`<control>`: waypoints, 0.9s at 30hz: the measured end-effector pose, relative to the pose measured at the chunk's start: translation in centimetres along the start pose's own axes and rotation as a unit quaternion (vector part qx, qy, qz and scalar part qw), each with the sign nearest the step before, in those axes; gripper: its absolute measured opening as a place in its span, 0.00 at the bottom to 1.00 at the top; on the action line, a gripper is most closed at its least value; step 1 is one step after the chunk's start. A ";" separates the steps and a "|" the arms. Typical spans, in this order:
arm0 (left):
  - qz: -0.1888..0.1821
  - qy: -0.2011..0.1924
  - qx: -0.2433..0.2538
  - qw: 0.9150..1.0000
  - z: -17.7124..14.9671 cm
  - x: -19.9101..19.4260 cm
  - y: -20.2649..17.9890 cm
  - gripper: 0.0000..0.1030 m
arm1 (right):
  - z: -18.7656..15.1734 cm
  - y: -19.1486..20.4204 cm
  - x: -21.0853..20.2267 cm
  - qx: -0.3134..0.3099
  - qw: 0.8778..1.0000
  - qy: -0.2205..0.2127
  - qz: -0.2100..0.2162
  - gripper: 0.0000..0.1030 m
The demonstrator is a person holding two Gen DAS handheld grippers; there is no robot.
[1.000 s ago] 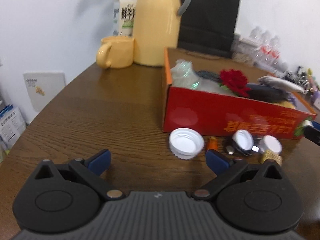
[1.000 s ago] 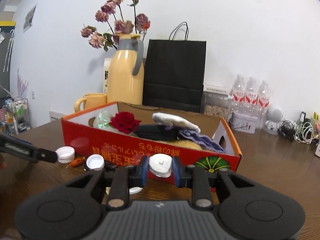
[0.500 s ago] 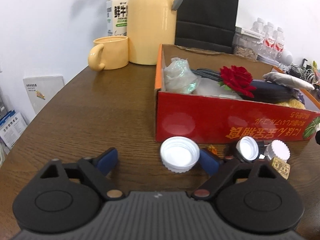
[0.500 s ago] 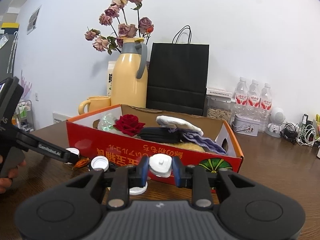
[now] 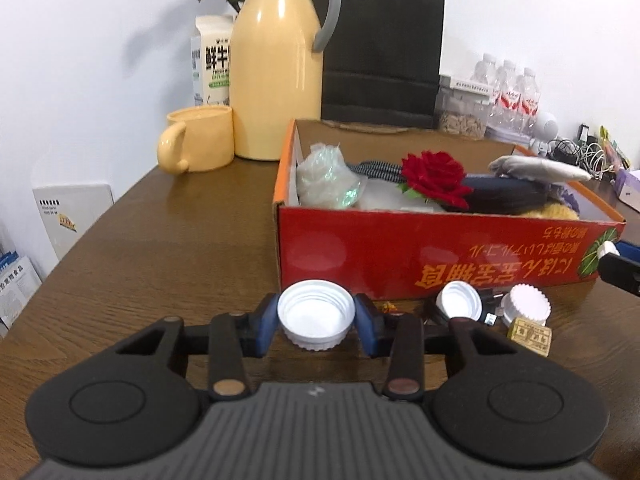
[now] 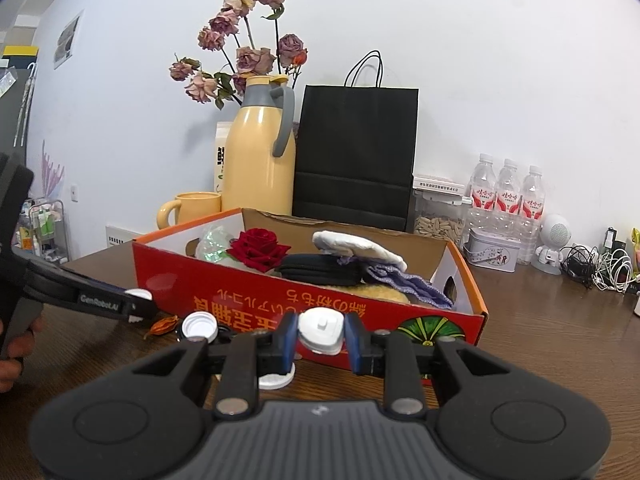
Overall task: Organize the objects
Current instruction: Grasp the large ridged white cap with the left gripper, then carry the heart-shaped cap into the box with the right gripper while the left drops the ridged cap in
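Observation:
A wide white cap [image 5: 316, 314] lies open side up on the brown table [image 5: 160, 248], in front of the red cardboard box [image 5: 440, 256]. My left gripper [image 5: 316, 322] has its jaws closing around this cap, and both blue pads touch its sides. In the right wrist view the left gripper's finger [image 6: 100, 300] reaches in from the left. My right gripper [image 6: 321, 334] is shut on a small white cap with a square nub [image 6: 322, 328], held just in front of the box [image 6: 240, 292]. A smaller white cap [image 5: 458, 306] and a ribbed white cap [image 5: 527, 309] lie to the right.
The box holds a red rose [image 5: 434, 174], crumpled plastic and dark cloth items. A small gold box [image 5: 530, 336] and an orange dried bud [image 6: 164, 324] lie by the caps. Behind stand a yellow thermos [image 5: 276, 72], a yellow mug [image 5: 198, 138], a black paper bag [image 5: 380, 48] and water bottles [image 6: 506, 196].
My left gripper has moved up to the wide white cap and its jaws have drawn in from wide open until they touch the cap. The right gripper has kept still with its cap.

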State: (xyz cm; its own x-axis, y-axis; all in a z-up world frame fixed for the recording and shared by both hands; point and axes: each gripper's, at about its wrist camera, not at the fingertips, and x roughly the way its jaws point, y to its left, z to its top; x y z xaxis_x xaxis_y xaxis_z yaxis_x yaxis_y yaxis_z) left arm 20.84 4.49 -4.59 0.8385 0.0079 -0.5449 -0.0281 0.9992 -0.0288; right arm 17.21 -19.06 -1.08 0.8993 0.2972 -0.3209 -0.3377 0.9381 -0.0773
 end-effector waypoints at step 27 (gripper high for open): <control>-0.056 -0.103 0.002 0.993 7.8 -2.6 -4.2 0.40 | 7.3 -2.4 0.7 0.012 0.998 -0.063 -0.004 0.23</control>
State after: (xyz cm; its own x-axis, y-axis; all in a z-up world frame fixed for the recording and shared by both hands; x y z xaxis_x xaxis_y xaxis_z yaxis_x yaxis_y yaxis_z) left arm 23.03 0.55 3.46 0.9295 -0.0951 -0.3564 0.0730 0.9945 -0.0749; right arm 20.66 -19.78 5.73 0.9301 0.3090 -0.1988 -0.3255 0.9439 -0.0558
